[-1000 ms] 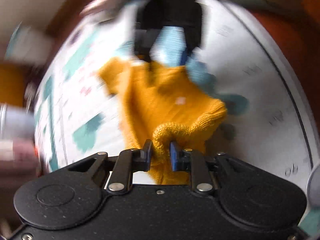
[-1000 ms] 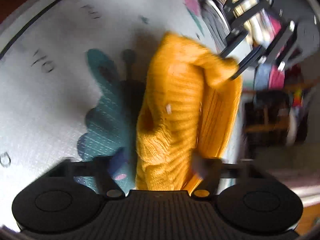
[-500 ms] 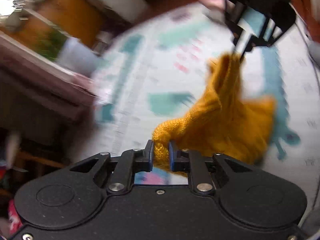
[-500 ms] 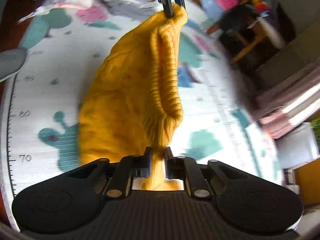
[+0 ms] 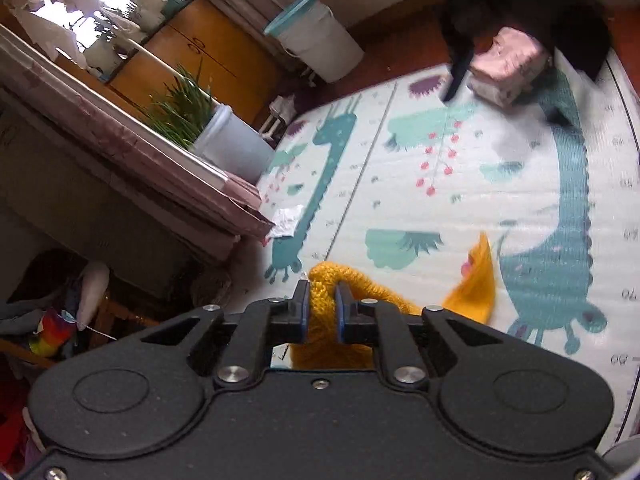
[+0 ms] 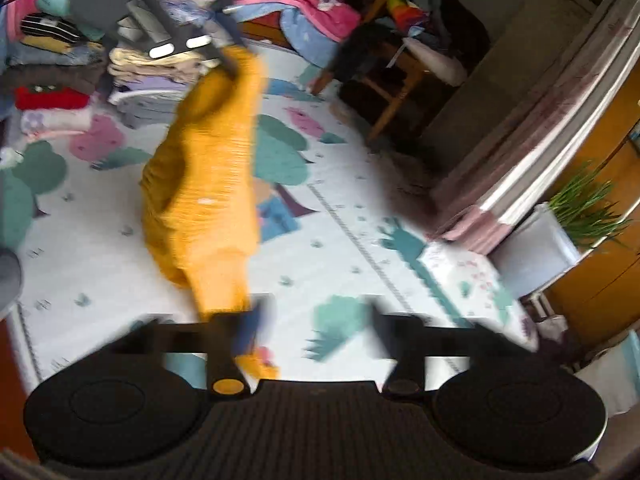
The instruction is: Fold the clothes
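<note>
A mustard-yellow knit sweater [image 6: 208,184] hangs in the air over the play mat [image 5: 460,200]. My left gripper [image 5: 322,300] grips a bunched fold of the sweater [image 5: 324,280] between its blue pads, its jaws still closing. In the right wrist view that gripper [image 6: 228,56] holds the sweater's top edge. My right gripper [image 6: 316,320] is opening, blurred, with its jaws wide apart. The sweater's lower end dangles by its left finger [image 6: 224,332], with no pad pressing on it. The right gripper's dark blurred fingers [image 5: 456,76] show at the upper right of the left wrist view.
Stacks of folded clothes [image 6: 60,68] line the mat's far side. A pink folded bundle [image 5: 508,64] lies on the mat. A white bucket [image 5: 320,40], a potted plant [image 5: 232,144], a wooden chair [image 6: 392,80] and a low bed edge [image 5: 160,168] border the mat.
Both grippers rose and rolled, lifting the sweater off the mat. The right gripper, shut on the hem half a second ago, has let go and spread wide. The left keeps its grip.
</note>
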The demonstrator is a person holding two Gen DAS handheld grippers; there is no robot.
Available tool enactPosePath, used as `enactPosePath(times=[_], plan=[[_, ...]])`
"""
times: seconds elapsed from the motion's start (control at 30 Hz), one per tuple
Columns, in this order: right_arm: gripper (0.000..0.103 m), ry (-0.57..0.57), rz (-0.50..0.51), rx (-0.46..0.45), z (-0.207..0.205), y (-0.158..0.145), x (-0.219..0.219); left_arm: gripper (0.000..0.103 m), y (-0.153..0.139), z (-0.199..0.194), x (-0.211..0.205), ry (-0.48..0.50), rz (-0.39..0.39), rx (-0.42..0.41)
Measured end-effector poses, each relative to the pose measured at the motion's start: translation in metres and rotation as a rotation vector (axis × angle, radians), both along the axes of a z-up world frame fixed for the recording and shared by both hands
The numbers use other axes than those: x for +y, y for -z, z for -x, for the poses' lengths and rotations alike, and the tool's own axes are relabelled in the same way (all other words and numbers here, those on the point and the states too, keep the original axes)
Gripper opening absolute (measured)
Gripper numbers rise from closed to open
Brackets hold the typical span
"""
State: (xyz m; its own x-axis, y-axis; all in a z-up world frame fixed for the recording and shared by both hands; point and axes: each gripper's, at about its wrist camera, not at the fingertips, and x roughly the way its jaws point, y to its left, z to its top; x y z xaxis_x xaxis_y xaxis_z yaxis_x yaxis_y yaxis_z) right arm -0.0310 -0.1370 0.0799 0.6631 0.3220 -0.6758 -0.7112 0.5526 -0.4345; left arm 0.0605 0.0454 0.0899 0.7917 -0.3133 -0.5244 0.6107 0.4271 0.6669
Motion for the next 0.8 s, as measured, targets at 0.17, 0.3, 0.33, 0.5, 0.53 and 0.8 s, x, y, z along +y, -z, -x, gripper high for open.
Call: enactPosePath(times=[0.17, 0.3, 0.33, 0.5, 0.53, 0.8], plan=[[0.087, -0.103, 0.055, 0.059, 0.016, 0.021, 0.038, 0.011, -0.031, 0.007, 0.003, 0.003, 0.129, 0.004], [0.087, -0.075, 0.075, 0.040, 0.004, 0.040, 0.044, 0.011, -0.057, 0.013, 0.009, 0.031, 0.245, 0.016], [0.088, -0.067, 0.077, 0.035, 0.000, 0.043, 0.044, 0.011, -0.063, 0.015, 0.011, 0.044, 0.269, 0.019], [0.063, 0.003, -0.064, 0.101, -0.030, 0.038, 0.023, 0.011, -0.081, 0.022, 0.017, 0.089, 0.364, 0.038], [0.047, 0.020, -0.100, 0.144, -0.039, 0.036, 0.019, 0.011, -0.082, 0.022, 0.017, 0.092, 0.368, 0.039], [0.012, 0.127, -0.208, 0.244, -0.090, 0.010, -0.019, 0.011, -0.067, -0.006, 0.037, 0.006, 0.299, 0.079]])
